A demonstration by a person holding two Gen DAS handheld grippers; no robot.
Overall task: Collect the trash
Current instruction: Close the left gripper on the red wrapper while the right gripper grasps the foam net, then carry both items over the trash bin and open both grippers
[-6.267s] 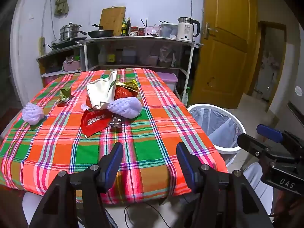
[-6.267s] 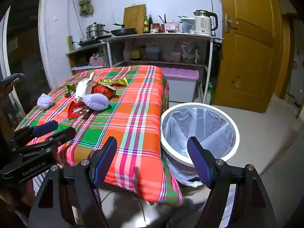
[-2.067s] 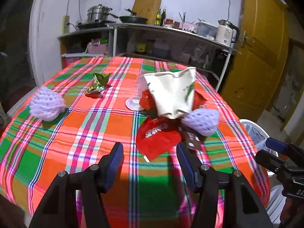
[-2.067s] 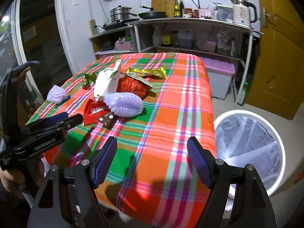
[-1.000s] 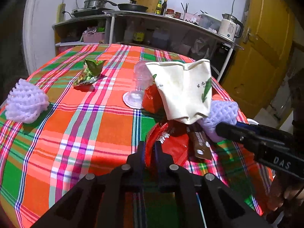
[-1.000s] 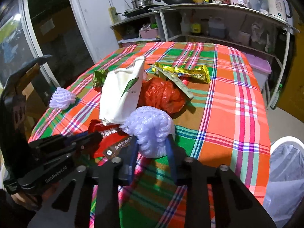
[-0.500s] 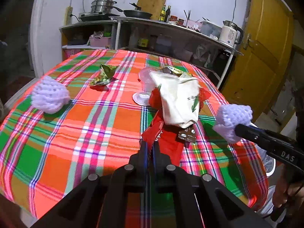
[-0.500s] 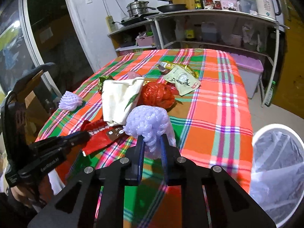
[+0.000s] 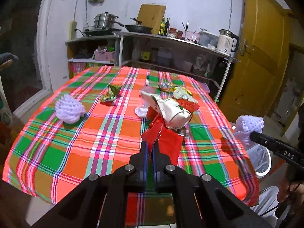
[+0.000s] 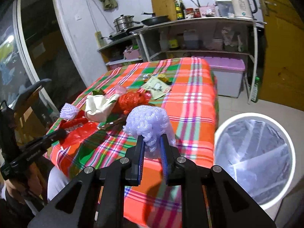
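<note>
My left gripper (image 9: pixel 150 148) is shut on a red snack wrapper (image 9: pixel 167 138) and holds it lifted over the plaid tablecloth (image 9: pixel 72 144). My right gripper (image 10: pixel 152 142) is shut on a white foam fruit net (image 10: pixel 148 123), off the table's right edge near the white trash bin (image 10: pixel 254 152). That net also shows in the left wrist view (image 9: pixel 248 125). On the table lie a cream bag (image 9: pixel 171 110), a red mesh bag (image 10: pixel 133 98), a second foam net (image 9: pixel 69 110), a green wrapper (image 9: pixel 111 94), a clear cup (image 9: pixel 143 102) and gold wrappers (image 9: pixel 174 89).
The bin, lined with a clear bag, stands on the tiled floor right of the table. Kitchen shelves (image 9: pixel 171 55) with pots, bottles and a kettle (image 9: pixel 226 42) run along the back wall. A yellow door (image 9: pixel 266 57) is at the right. A lilac storage box (image 10: pixel 226 72) sits under the shelves.
Both grippers closed about a second ago, left on the red wrapper, right on the foam net. Both have since lifted; the right has swung toward the bin with the net.
</note>
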